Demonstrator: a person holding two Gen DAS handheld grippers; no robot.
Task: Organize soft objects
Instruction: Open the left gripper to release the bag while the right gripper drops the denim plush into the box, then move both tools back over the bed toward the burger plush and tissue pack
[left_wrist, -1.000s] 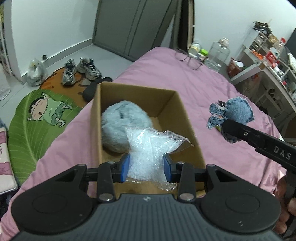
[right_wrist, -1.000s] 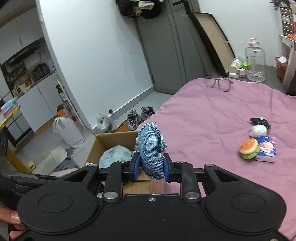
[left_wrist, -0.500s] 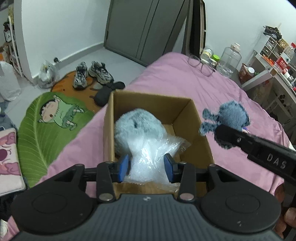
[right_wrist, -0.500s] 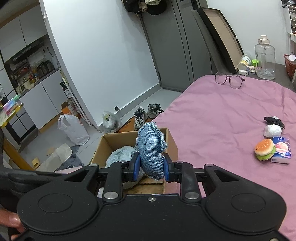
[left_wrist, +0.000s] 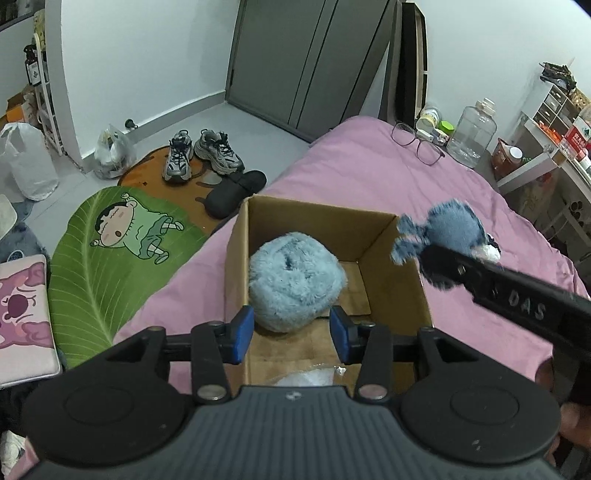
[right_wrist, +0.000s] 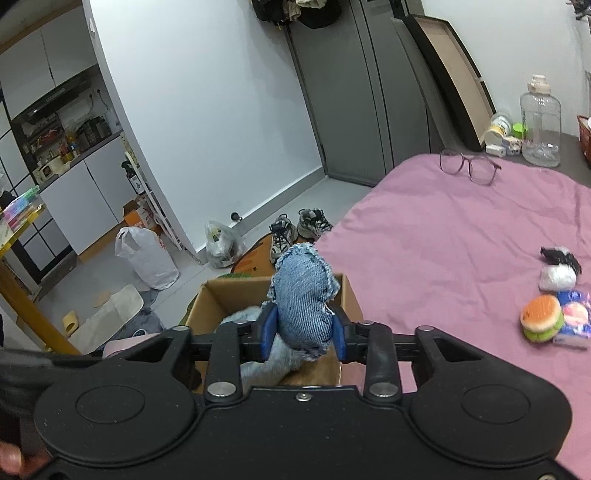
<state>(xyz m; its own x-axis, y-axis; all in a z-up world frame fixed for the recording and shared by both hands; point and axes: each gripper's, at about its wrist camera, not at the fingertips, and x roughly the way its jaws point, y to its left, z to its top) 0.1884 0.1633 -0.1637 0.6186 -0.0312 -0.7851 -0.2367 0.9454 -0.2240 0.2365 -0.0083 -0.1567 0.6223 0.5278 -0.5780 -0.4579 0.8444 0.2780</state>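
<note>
Left gripper hangs over the near end of the cardboard box, angled down into it. Fingers opening, nothing between the blue pads; the gap frames the fluffy light-blue plush ball behind it, no contact. Clear bubble-wrap bag lies on the box floor below the fingers, mostly hidden by the gripper body.

Right gripper sits over the right side of the same box. Denim stuffed toy stands upright between its fingers. Fingers opening; left pad is on the fabric, and at the right pad I can't tell whether it's touching or a sliver clear. Toy sags low between the pads, frayed bottom edge hanging below them. In the left wrist view the same toy is blurred, above the box's right wall, at the tip of the right gripper.

Box sits on the pink bed at its left edge. Plush ball fills the far left part of the box.

On the bed to the right, well apart from the box: burger toy, touching a tissue pack, and a white ball with black trim just beyond them. Glasses near the far edge.
</note>
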